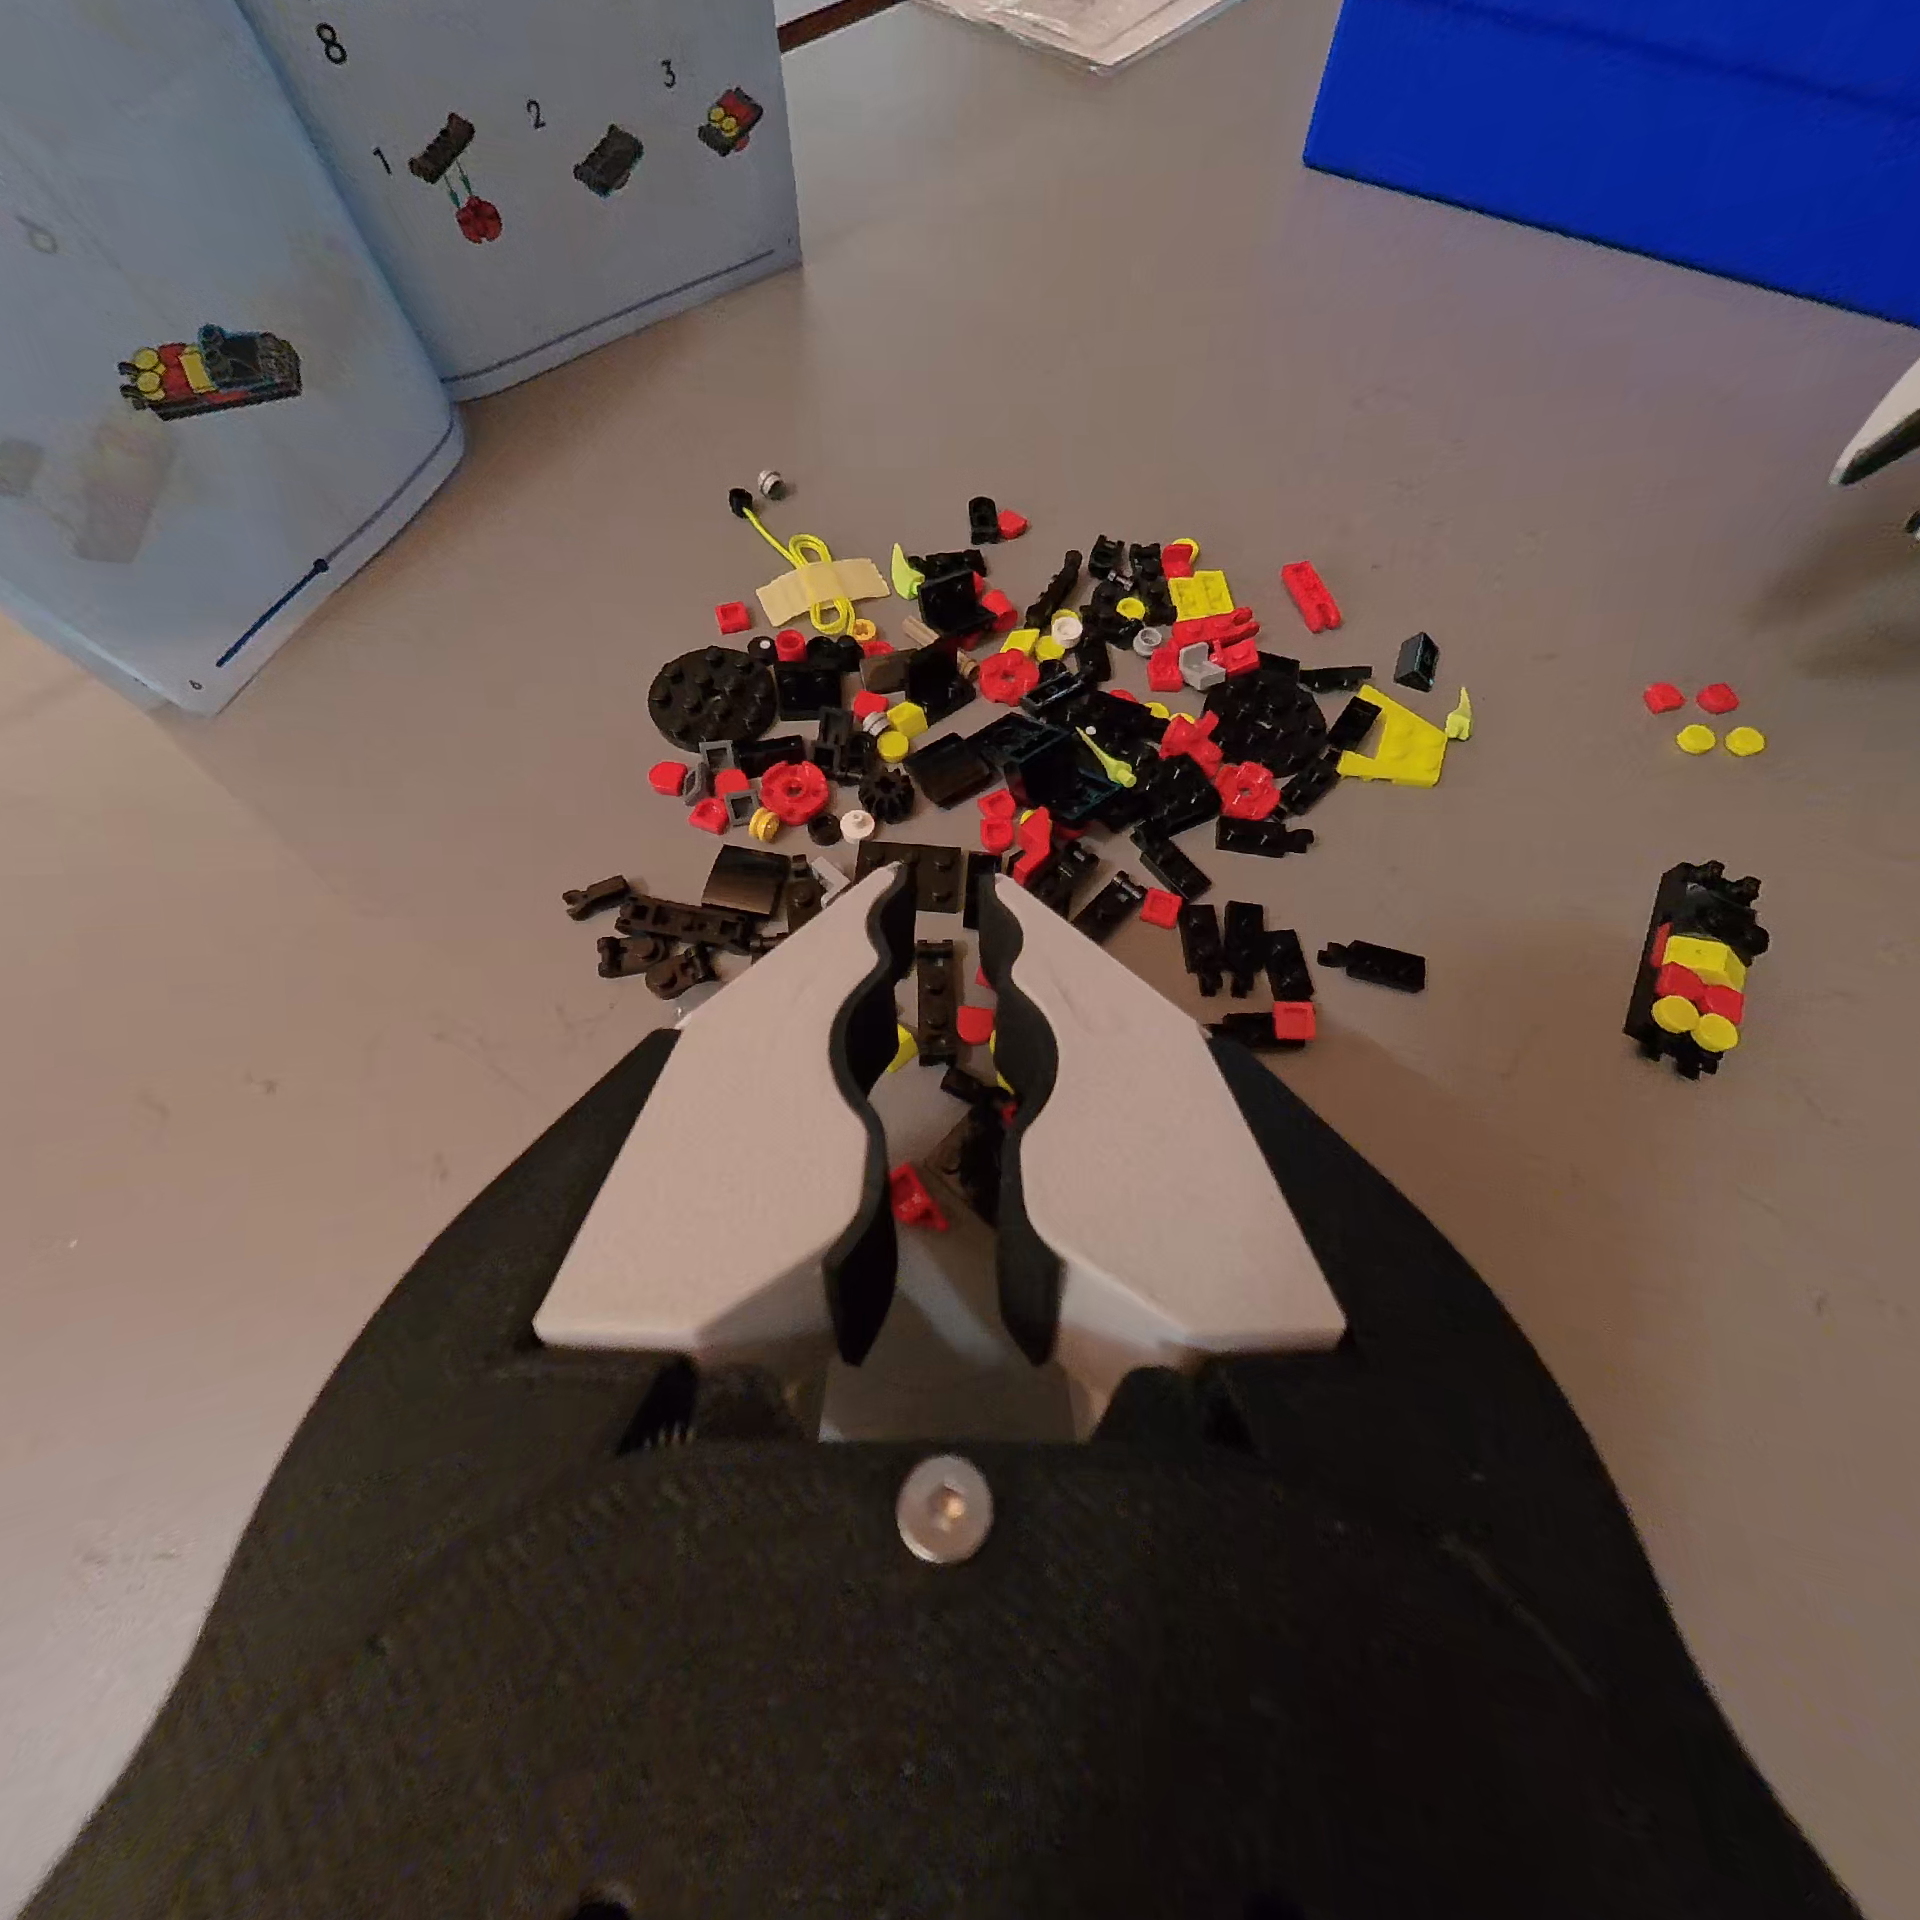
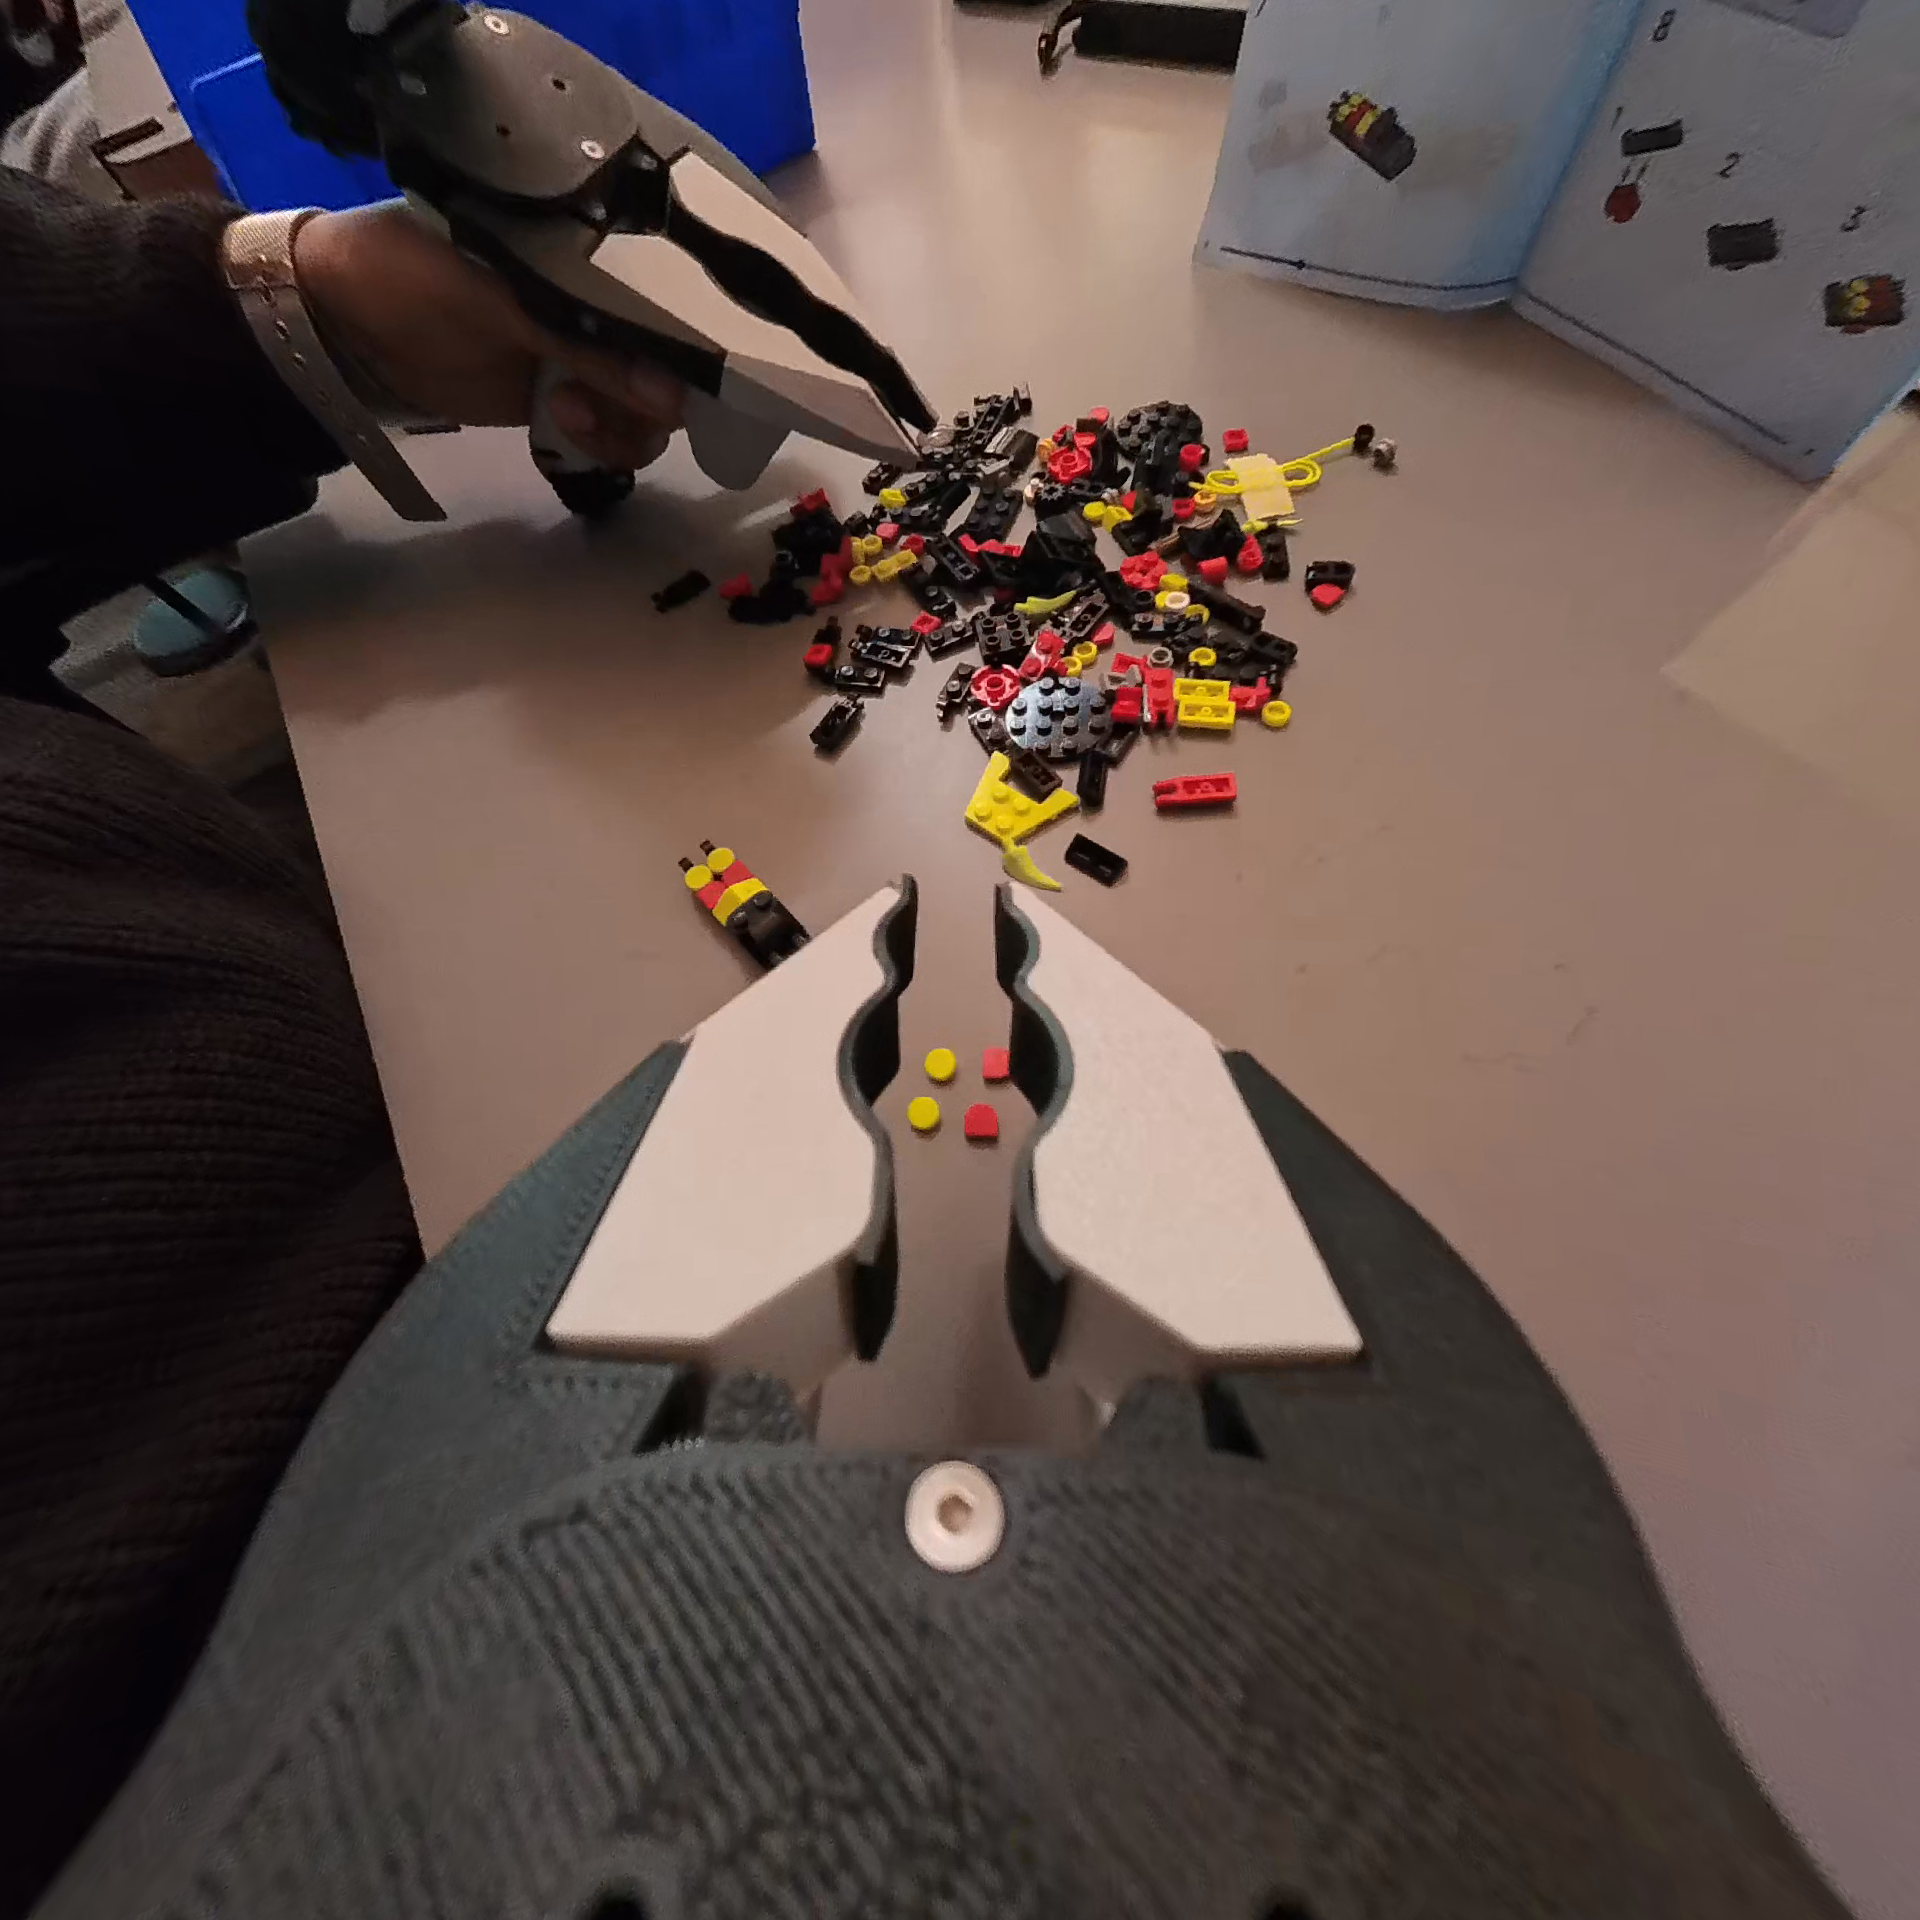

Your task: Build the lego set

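Note:
A pile of loose black, red and yellow lego pieces [image 1: 1039, 727] lies on the grey table; it also shows in the right wrist view [image 2: 1070, 582]. A small black, red and yellow partial build [image 1: 1699, 966] lies to the pile's right, apart from it, and shows beside my right gripper [image 2: 743, 904]. My left gripper [image 1: 940, 883] is open with a narrow gap and nothing held, tips low at the pile's near edge; it also shows in the right wrist view [image 2: 920, 436]. My right gripper [image 2: 956, 894] is open and empty, above two yellow and two red small pieces [image 2: 956, 1091].
An open instruction booklet [image 1: 208, 312] stands at the back left of the pile, and it shows in the right wrist view too [image 2: 1558, 156]. A blue box [image 1: 1610, 135] sits at the back right. A person's sleeved arm [image 2: 125, 364] holds the left gripper. Across from one pair of fingers to the other is roughly 20 cm.

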A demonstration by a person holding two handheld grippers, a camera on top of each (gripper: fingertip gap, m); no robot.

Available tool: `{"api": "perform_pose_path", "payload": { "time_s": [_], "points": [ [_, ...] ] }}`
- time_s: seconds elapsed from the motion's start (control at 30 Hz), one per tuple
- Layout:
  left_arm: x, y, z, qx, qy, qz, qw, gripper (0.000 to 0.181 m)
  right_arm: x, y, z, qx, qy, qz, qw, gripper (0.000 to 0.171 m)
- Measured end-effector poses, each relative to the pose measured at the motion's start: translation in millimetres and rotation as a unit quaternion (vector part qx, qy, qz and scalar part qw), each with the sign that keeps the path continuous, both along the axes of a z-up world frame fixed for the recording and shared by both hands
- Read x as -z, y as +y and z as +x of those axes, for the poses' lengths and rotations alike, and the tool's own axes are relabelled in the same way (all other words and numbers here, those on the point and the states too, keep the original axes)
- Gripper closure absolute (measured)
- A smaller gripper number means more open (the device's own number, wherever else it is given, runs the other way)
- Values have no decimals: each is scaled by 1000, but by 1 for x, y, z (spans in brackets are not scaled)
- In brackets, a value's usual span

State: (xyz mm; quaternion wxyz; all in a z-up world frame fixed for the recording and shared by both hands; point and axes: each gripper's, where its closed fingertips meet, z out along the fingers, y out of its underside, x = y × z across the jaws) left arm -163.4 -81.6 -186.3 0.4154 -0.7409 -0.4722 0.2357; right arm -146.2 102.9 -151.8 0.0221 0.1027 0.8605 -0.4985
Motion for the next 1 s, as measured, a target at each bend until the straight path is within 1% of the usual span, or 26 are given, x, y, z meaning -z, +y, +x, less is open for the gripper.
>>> {"api": "perform_pose_path", "payload": {
  "time_s": [0.23,0.67,1.0],
  "points": [
    [0,0,0,0,1,-1,1000,172,3,-1,0,-2,6,7,1000,157],
    [0,0,0,0,0,-1,1000,172,7,-1,1,-2,-17,9,1000,154],
    [0,0,0,0,1,-1,1000,172,7,0,0,0,-16,8,1000,155]
  ]
}}
